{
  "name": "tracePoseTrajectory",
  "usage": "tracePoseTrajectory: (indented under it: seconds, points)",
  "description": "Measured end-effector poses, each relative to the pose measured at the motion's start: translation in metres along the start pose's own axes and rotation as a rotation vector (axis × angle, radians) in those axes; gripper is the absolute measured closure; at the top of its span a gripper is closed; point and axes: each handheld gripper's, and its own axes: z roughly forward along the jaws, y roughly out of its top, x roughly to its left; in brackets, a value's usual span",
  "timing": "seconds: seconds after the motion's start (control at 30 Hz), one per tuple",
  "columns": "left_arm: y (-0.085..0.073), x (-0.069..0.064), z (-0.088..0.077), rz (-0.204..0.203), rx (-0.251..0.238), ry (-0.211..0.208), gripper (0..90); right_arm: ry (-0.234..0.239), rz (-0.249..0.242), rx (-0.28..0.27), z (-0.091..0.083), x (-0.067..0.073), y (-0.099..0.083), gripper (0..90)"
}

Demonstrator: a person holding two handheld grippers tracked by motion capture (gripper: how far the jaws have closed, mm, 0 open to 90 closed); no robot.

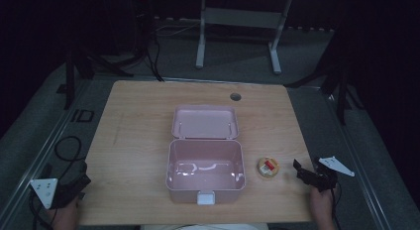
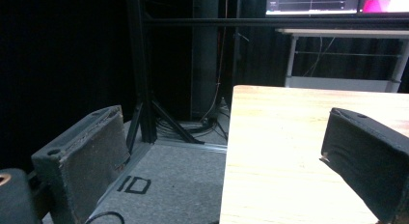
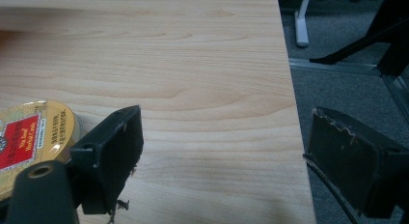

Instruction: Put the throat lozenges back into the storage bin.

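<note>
An open pink box (image 1: 205, 168) with its lid laid back sits in the middle of the wooden table (image 1: 133, 136); its inside looks empty. A small round yellow tin with a red label (image 1: 268, 167) (image 3: 29, 142) lies flat to the right of the box. My right gripper (image 1: 303, 171) (image 3: 222, 161) hovers open near the table's right front corner, the tin just left of its left jaw. My left gripper (image 1: 79, 183) (image 2: 222, 161) is open at the table's left front edge, straddling that edge with nothing between its jaws.
A cable hole (image 1: 235, 96) sits near the table's far edge. Grey carpet (image 1: 39, 136) surrounds the table, with black stand legs (image 1: 74, 71) at left and a white desk frame (image 1: 237, 31) behind. A black cable (image 1: 67, 148) loops on the floor at left.
</note>
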Motion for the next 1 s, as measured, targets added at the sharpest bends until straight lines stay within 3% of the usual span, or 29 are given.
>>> tracePoseTrajectory:
  seconds: [0.2,0.4,0.57,0.6,0.63,0.7,0.8,0.83,0.87,0.9,0.93,1.0]
  points:
    - [0.0,0.0,0.0,0.003,0.004,-0.01,2.6,0.06,-0.009,0.095,0.005,0.0,0.003,11.5]
    - [0.0,0.001,0.001,-0.004,0.007,-0.017,2.6,0.105,-0.073,0.275,0.005,0.0,0.014,11.5]
    - [0.0,0.001,0.001,-0.003,0.008,-0.022,2.6,0.125,-0.188,0.491,0.0,0.005,0.03,11.5]
    - [0.0,0.001,0.001,-0.004,0.008,-0.022,2.6,0.125,-0.188,0.491,0.0,0.005,0.03,11.5]
    - [0.0,0.001,0.001,-0.003,0.008,-0.022,2.6,0.126,-0.217,0.552,-0.001,0.007,0.035,11.5]
    - [0.001,0.001,0.001,0.0,0.011,-0.022,2.6,0.131,-0.225,0.575,-0.002,0.008,0.037,11.5]
    - [0.0,0.001,0.001,0.002,0.01,-0.023,2.6,0.159,-0.261,0.674,-0.003,0.012,0.042,11.5]
    - [0.0,0.0,0.001,0.005,0.01,-0.024,2.6,0.173,-0.286,0.736,-0.002,0.015,0.043,11.4]
    - [0.0,0.0,0.001,0.005,0.01,-0.024,2.6,0.173,-0.286,0.736,-0.002,0.015,0.043,11.4]
    - [0.0,0.0,0.001,0.006,0.009,-0.023,2.6,0.188,-0.324,0.798,-0.002,0.018,0.043,11.4]
    - [0.0,0.0,0.001,0.006,0.01,-0.023,2.6,0.188,-0.324,0.798,-0.002,0.018,0.043,11.4]
    - [0.001,0.0,0.001,0.007,0.01,-0.027,2.6,0.199,-0.371,0.852,-0.002,0.023,0.043,11.5]
